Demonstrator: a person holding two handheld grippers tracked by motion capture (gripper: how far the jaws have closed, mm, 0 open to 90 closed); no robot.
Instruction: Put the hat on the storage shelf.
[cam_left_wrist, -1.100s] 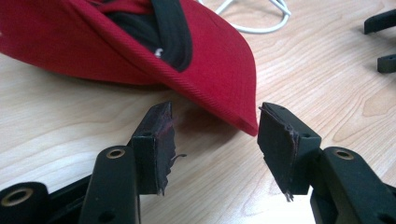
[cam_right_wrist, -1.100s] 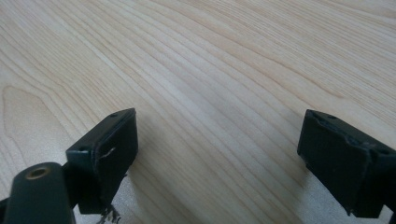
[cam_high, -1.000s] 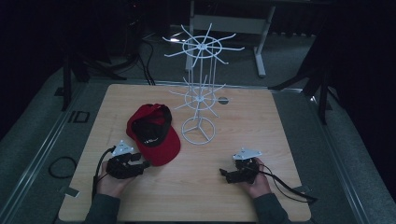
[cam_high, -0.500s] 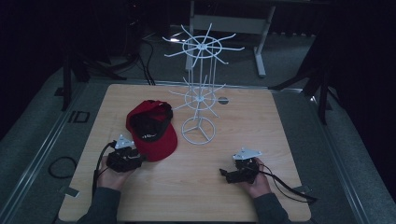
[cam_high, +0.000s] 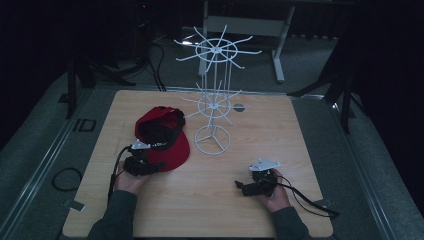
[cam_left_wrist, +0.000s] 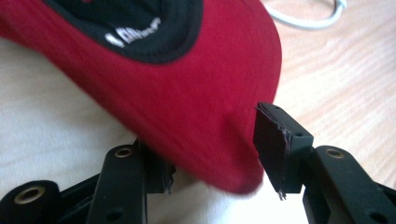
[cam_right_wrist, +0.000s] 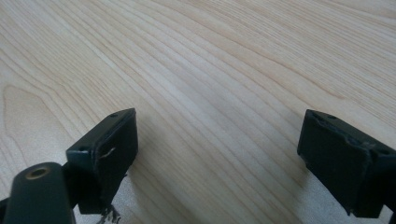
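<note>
My left gripper (cam_left_wrist: 212, 154) has the red cap (cam_high: 167, 145) right ahead, its brim between the jaws. Just beyond the cap, the white wire rack (cam_high: 214, 100) blocks the table's (cam_high: 300, 125) middle. Ahead of my right gripper (cam_right_wrist: 219, 163) lies bare wood, free to pass.

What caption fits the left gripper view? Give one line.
Left gripper straddling the red cap's brim on the table.
</note>
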